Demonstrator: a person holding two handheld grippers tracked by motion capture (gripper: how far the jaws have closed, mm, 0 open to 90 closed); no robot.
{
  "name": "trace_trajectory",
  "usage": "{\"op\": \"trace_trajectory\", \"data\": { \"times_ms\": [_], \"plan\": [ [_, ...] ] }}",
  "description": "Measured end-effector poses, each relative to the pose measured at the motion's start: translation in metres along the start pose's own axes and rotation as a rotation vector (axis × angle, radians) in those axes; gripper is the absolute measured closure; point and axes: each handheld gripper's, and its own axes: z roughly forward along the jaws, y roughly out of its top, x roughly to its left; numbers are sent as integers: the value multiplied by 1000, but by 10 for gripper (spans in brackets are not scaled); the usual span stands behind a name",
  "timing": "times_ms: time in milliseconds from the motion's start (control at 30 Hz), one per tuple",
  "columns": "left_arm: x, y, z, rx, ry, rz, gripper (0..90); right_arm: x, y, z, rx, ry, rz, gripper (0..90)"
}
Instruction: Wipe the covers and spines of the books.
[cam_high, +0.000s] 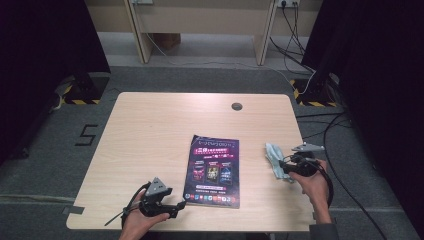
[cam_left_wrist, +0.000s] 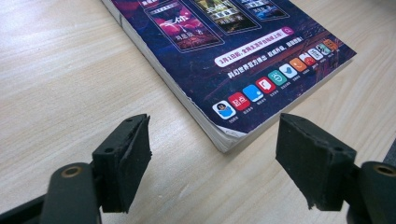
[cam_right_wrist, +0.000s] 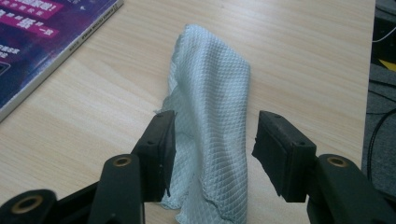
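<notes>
Waffle-weave cloth (cam_right_wrist: 212, 116), glossy magazine (cam_left_wrist: 224, 51), wood-grain table (cam_high: 150, 130)

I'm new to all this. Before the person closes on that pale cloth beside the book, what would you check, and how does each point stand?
1. Cloth lies between the right gripper jaws: ok.
2. Right gripper closed on the cloth: not ok; a gap shows at one pad, the other is at the cloth's edge.
3. Cloth apart from the book: ok, bare table shows between them.
4. Left gripper open, holding nothing: ok.
5. Left gripper lined up on the book's near corner: ok, the corner sits just ahead of its jaws, untouched.
6. Anything hidden under the cloth: cannot tell.
</notes>
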Motion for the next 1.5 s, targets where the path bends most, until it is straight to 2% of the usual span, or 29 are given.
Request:
{"op": "trace_trajectory", "data": {
  "times_ms": [233, 400, 500, 633, 667, 733, 767, 867, 933, 1067, 1167, 1300, 1367, 1400, 1433, 1467, 1500],
  "plan": [
    [0, 3, 3, -20, 2, -15, 245, 7, 3, 11, 22, 0, -54, 545],
    [0, 9, 13, -28, 8, -23, 253, 7, 4, 20, 33, -5, -65, 594],
    [1, 13, 20, -24, 14, -18, 294, 9, 4, 27, 44, -3, -78, 622],
    [2, 17, 29, -21, 11, -32, 307, 10, 5, 34, 56, -5, -73, 624],
    [2, 18, 33, -15, 8, -25, 328, 8, 3, 41, 73, -11, -72, 657],
    [1, 19, 35, -11, 10, -23, 344, 8, 3, 43, 74, -17, -72, 691],
    [-2, 19, 40, 20, 3, -3, 358, 8, 3, 43, 70, -26, -80, 723],
    [-6, 18, 41, 30, 22, 14, 353, 7, 3, 42, 67, -39, -103, 773],
    [-9, 18, 40, 38, 33, 45, 368, 7, 3, 42, 63, -45, -108, 808],
    [-16, 17, 40, 44, 41, 61, 373, 8, 6, 35, 37, -48, -107, 827],
    [-22, 16, 39, 51, 40, 76, 378, 10, 10, 27, -5, -42, -105, 827],
    [-34, 13, 39, 45, 58, 111, 385, 22, 21, 15, -61, -15, -129, 827],
    [-38, 12, 39, 47, 51, 109, 390, 32, 29, 10, -90, 20, -148, 827],
    [-38, 12, 39, 47, 51, 109, 390, 32, 29, 10, -90, 20, -148, 827],
    [-40, 11, 39, 47, 49, 110, 390, 38, 33, 9, -99, 33, -162, 827],
    [-42, 10, 38, 48, 44, 110, 390, 54, 43, 8, -113, 60, -205, 827],
    [-42, 10, 38, 48, 41, 110, 391, 61, 46, 9, -112, 69, -219, 826]
  ]
}}
